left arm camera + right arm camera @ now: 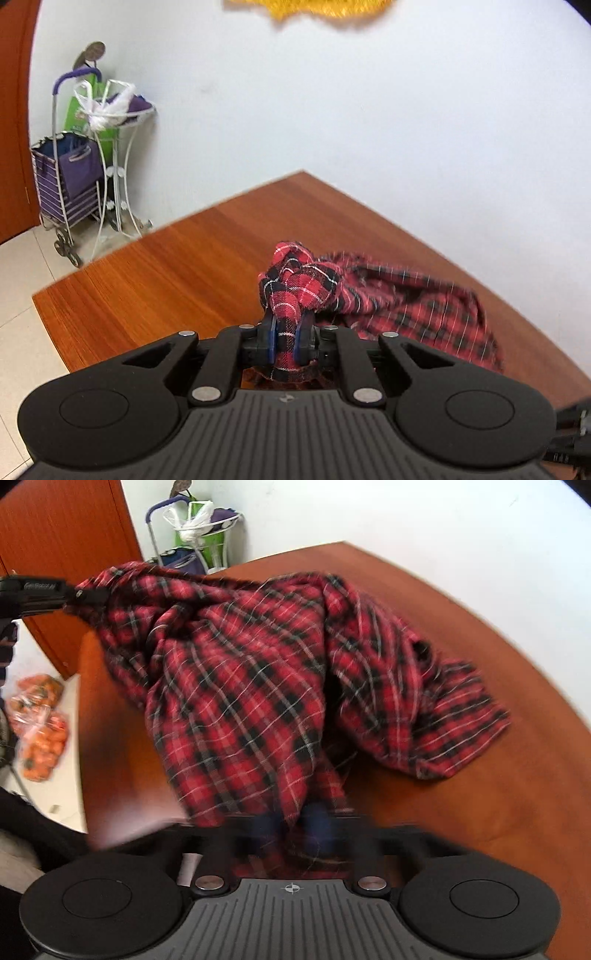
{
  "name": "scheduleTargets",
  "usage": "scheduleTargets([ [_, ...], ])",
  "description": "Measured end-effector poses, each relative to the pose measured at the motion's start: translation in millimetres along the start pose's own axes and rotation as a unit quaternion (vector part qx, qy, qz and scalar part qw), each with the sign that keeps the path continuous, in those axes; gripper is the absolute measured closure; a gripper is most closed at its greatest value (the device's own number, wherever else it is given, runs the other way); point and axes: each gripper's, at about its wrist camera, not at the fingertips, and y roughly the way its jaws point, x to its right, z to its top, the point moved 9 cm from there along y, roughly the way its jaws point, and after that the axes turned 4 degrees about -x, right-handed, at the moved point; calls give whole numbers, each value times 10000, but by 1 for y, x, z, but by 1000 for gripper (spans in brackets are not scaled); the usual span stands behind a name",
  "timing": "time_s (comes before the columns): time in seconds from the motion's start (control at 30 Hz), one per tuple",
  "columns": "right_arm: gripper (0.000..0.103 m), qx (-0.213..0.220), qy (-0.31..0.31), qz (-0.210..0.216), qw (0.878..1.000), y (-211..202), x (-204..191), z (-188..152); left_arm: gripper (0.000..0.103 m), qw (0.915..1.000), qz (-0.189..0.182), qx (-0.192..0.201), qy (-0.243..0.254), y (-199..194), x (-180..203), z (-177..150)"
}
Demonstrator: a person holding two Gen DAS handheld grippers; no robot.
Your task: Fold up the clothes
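Red-and-black plaid shirt [255, 686] draped over a brown wooden surface [177, 266], held at two places. Left gripper [287, 341]: blue pads [272, 341] clamped on a bunched fold of the shirt, which rises in a knot just ahead of the fingertips and trails off to the right onto the surface. In the right wrist view this same gripper enters from the left edge as a black bar, with the cloth stretched up from the surface to its tip. Right gripper [295, 834]: heavily blurred; its dark fingers sit close together with a strip of plaid between them, so it reads as closed on the shirt's near edge. From that grip the cloth fans away across the middle of the surface, one crumpled part lying flat to the right, the other lifted toward the left gripper. Background: white wall, a purple striped shopping cart [66, 188] beside a white wire stand [118, 162] carrying plastic bags in the corner, an orange-brown door [62, 554], and bags of oranges [40, 727] on the pale tiled floor
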Motion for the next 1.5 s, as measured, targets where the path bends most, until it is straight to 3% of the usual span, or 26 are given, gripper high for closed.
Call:
scheduleTargets([
  [0.27,100,892,357,1029,9900,-74,-32,27,92,9974,-84,676,-218,-38,-5,79],
  [0.4,100,1335,825,1368,9781,-120,-26,33,98,9939,-228,1083,15,-63,11,139],
  [0.53,100,1790,1542,1492,9602,-162,3,30,101,9903,-460,1182,571,-65,56,176],
  [0.7,100,2150,2156,826,9489,-213,60,6,100,9896,-907,644,917,-42,126,155],
  [0.8,100,2190,2396,288,9454,-239,100,-18,95,9861,-1184,167,1152,-27,166,114],
  [0.9,100,2213,2610,-165,9395,-256,132,-44,83,9796,-1391,-388,1398,-16,201,64],
  [1.03,100,2312,2872,-600,9276,-277,167,-72,61,9618,-1861,-1105,1678,-17,247,-4],
  [1.17,100,2520,2957,-843,9176,-293,187,-85,38,9345,-2371,-1743,2003,-26,286,-60],
  [1.33,100,2656,2953,-998,9123,-311,207,-92,27,9005,-2779,-2576,2133,-31,319,-113],
  [1.5,100,2756,3039,-1233,9036,-330,216,-106,26,8618,-3050,-3232,2445,-30,351,-148],
])
